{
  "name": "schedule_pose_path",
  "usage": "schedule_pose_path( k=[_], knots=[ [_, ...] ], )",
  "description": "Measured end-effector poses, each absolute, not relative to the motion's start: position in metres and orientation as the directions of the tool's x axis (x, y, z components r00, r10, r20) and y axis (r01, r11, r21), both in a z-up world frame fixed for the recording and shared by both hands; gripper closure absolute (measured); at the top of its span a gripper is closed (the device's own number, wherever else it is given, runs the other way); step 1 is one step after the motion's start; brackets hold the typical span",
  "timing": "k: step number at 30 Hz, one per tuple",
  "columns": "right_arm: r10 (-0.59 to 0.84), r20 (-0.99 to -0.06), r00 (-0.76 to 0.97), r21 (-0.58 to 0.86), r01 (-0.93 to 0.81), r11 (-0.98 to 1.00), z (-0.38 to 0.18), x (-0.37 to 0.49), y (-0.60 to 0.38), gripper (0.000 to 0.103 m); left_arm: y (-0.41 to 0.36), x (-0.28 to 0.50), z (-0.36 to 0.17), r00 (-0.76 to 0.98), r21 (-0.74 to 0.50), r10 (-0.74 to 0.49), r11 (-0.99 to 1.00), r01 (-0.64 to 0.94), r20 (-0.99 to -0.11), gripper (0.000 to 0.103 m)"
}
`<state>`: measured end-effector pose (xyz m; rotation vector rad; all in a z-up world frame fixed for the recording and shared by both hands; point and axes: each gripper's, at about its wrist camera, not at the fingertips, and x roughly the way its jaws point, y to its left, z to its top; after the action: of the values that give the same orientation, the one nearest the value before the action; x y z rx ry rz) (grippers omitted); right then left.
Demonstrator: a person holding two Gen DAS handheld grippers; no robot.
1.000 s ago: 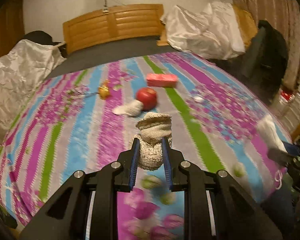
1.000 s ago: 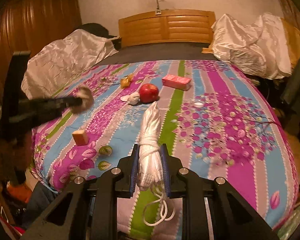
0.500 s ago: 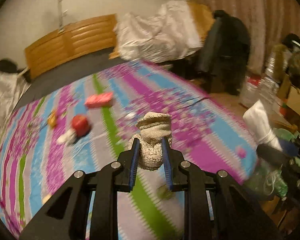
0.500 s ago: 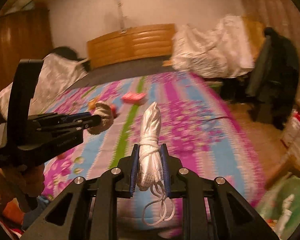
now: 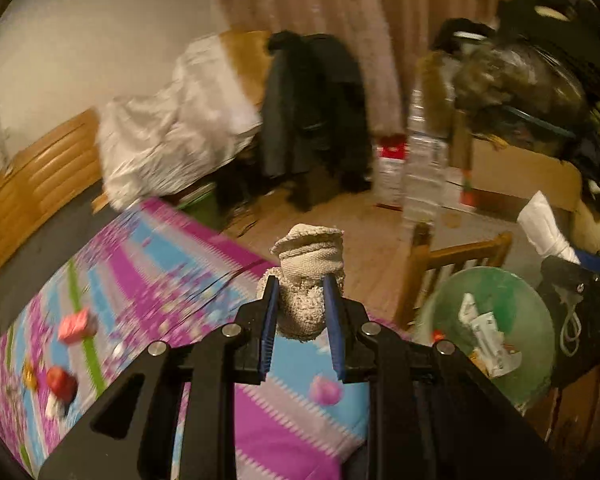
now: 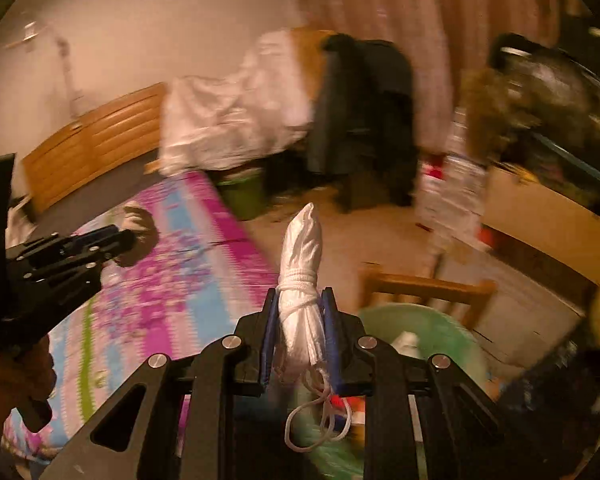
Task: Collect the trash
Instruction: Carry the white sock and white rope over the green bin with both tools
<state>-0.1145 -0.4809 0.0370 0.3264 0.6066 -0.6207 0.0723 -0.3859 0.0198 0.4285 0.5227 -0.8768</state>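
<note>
My left gripper is shut on a rolled beige sock, held over the corner of the bed. My right gripper is shut on a white rope bundle with loose loops hanging below it. A green trash bin holding several scraps stands on the floor to the right of the bed; in the right wrist view the green trash bin lies just beyond the fingers. The right gripper with its white bundle shows at the right edge of the left wrist view, above the bin. The left gripper shows at the left of the right wrist view.
A striped floral bedspread carries a red apple, a pink pack and a small yellow item. A wooden chair stands behind the bin. Cardboard boxes, bottles and a hung dark coat crowd the far side.
Both grippers have swung right, off the middle of the bed toward its corner, each keeping its load. The green bin and chair have come into view.
</note>
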Motion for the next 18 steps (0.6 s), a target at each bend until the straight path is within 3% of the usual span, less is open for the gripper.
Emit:
schedule_pose_path(
  k=[10,18],
  knots=[
    [-0.545,-0.635,0.547,0.098,0.757,0.646,0.029,-0.179,-0.542,0.080,-0.478,0.026,0.008,0.441,0.180,-0.649,0.430,0.885,-0.620,0.082],
    [-0.492,-0.698,0.520,0.128,0.767,0.629,-0.005,-0.179,-0.562,0.080,-0.515,0.003,-0.010,0.395,0.208,-0.644,0.349,0.914,-0.655,0.082]
  ],
)
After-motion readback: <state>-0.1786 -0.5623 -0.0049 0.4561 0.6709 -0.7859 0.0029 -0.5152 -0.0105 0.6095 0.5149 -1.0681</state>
